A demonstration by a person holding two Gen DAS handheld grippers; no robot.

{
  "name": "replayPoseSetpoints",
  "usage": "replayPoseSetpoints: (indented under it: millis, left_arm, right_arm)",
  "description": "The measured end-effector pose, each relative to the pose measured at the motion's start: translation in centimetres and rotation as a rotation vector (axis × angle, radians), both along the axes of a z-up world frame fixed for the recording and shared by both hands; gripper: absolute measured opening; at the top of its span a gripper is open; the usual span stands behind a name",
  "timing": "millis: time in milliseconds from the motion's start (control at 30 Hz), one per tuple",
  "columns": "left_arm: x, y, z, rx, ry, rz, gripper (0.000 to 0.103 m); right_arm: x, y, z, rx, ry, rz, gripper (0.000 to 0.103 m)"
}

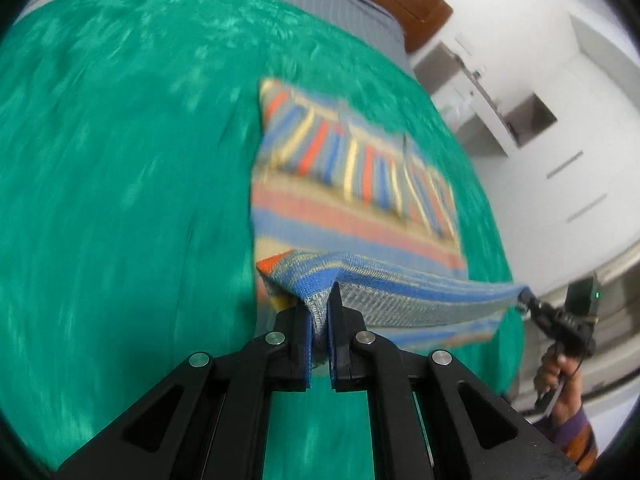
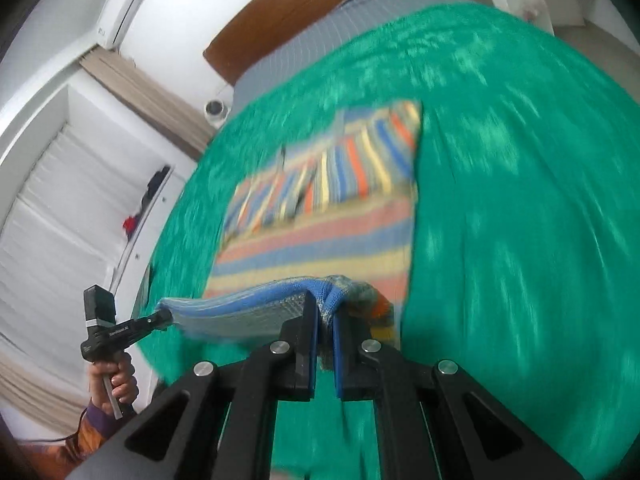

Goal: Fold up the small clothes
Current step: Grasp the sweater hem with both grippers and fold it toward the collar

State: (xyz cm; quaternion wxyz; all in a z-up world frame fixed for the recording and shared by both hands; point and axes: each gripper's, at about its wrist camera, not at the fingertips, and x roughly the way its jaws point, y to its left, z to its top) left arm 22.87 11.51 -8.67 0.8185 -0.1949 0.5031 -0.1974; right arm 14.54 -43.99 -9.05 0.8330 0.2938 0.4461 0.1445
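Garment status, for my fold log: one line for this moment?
garment: striped, on green cover | left gripper: shut on near hem | right gripper: shut on near hem | hem: lifted

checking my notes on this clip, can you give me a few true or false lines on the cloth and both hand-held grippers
1. The left hand-held gripper is shut on the striped cloth. True.
2. The right hand-held gripper is open and empty. False: it is shut on the same cloth's near edge.
3. The cloth lies on a green bedspread. True.
4. The cloth is plain white. False: it has blue, orange and yellow stripes.
5. The near edge is lifted. True.
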Motion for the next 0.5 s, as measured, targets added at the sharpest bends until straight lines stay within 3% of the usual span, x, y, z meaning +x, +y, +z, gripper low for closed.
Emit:
replayPoseSetpoints:
  millis: [200,433,500]
  left_arm:
    - [13.2,-3.5,-0.8,0.049,0.016,0.064,0.004]
    - [21.5,-5.4,-3.5,0.097,0.057,0.094,0.005]
    - [23.2,-5.7,-4.2,0.096,0.05,0.117,0.01]
  right_arm:
    - [12.8,-0.2,-1.6,-0.021,0.02,-0.05,0.006]
    - [23.4,-2.1,-5.4,-0.038,0.077,-0.077,0.006]
    - [25.4,-2.5,-6.8,-0.016,0.091,-0.083,0.007]
